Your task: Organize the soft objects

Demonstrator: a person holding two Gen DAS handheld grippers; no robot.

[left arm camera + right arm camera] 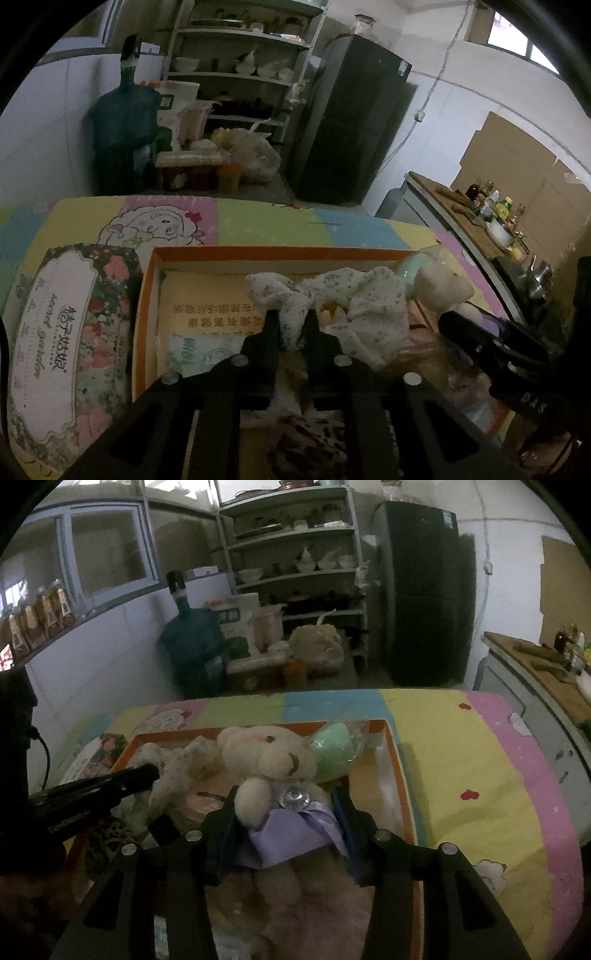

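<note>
- Orange box [221,254] holds floral cloth [354,306], pinched by the left gripper [291,325].
- Right gripper [284,808] pinches the teddy bear [269,753]; a loosening grip could drop it crooked.

Dim, soft fisheye views with dark bowed edges; window glare upper right.

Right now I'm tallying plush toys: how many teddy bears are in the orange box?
1: a cream teddy bear in a purple dress, between the right tool's fingers over the orange box. Others may lie hidden beneath.
</note>
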